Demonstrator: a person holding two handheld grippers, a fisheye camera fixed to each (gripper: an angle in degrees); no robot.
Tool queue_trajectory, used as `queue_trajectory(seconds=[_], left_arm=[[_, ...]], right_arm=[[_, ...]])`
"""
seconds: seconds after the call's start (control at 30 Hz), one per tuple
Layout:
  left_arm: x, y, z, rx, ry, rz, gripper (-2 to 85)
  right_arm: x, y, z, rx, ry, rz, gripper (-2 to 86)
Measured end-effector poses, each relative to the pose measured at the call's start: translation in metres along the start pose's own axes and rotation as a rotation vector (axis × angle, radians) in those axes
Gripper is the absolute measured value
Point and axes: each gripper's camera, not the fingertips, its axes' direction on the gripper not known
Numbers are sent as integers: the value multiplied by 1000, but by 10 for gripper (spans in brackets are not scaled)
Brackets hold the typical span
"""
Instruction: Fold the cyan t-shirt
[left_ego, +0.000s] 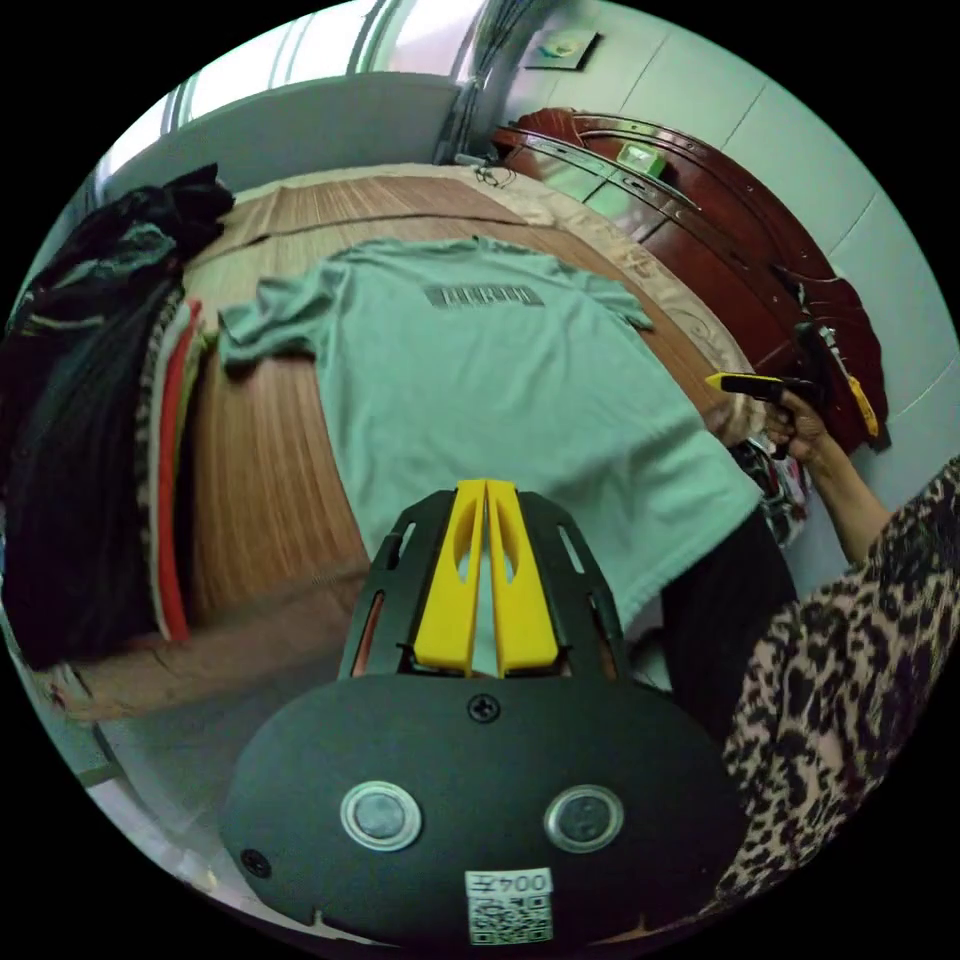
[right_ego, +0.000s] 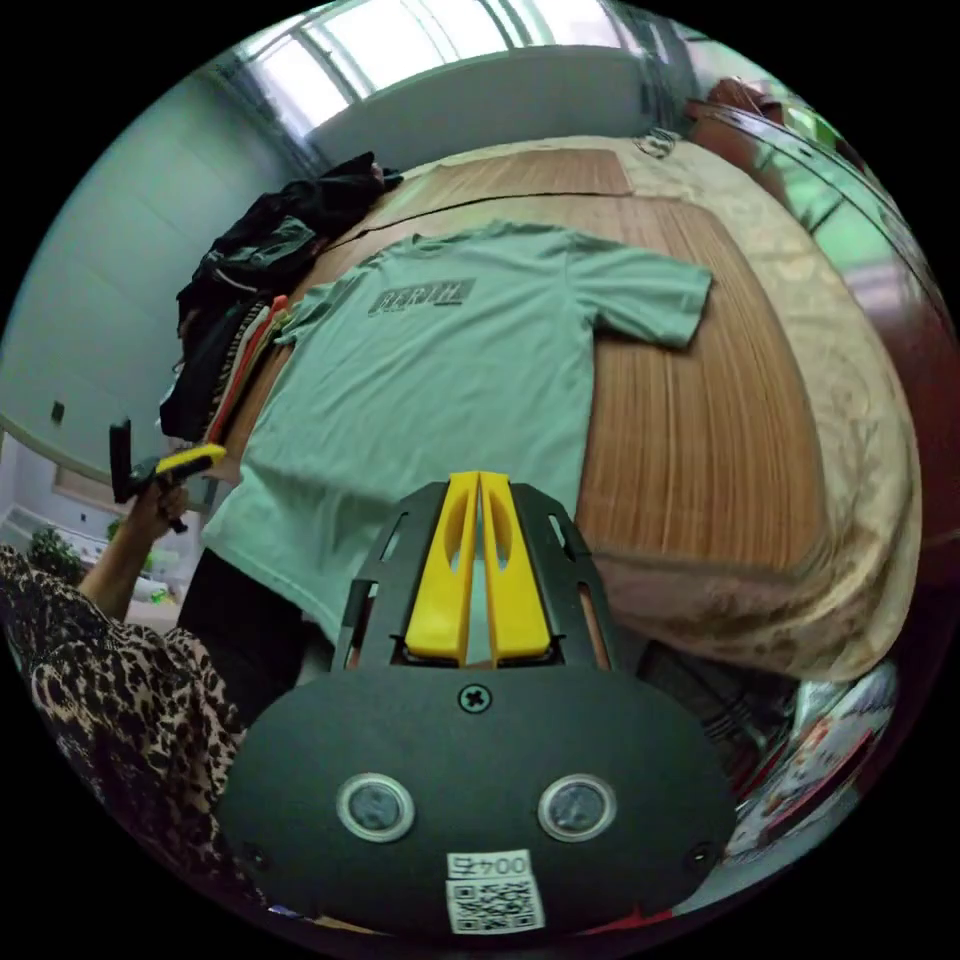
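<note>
Cyan t-shirt (left_ego: 480, 380) flat on bed (left_ego: 260, 460); both tools closed, empty

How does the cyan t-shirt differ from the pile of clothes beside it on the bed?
The cyan t-shirt lies spread flat in a single layer, print up; the pile of clothes is heaped and stacked. The t-shirt is one pale colour; the pile is mostly black with striped and red edges showing. The t-shirt's hem hangs over the bed edge. Both rest on the wood-grain mat.

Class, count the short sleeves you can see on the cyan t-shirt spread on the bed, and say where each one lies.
2. In the left gripper view, one sleeve lies toward the clothes pile; the other sleeve lies toward the headboard, both flat on the cyan t-shirt.
</note>
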Motion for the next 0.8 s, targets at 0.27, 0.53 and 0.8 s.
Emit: queue_trajectory(seconds=[0.27, 0.53, 0.8], left_arm=[[13, 40, -21, 48, -128, -8, 2], [30, -48, 38, 13, -233, 83, 2], [34, -33, 94, -54, -244, 67, 2]], right_arm=[[-16, 56, -5, 10, 20, 48, 32], [-34, -10, 29, -96, 123, 21, 4], [-31, -11, 80, -182, 240, -61, -4]])
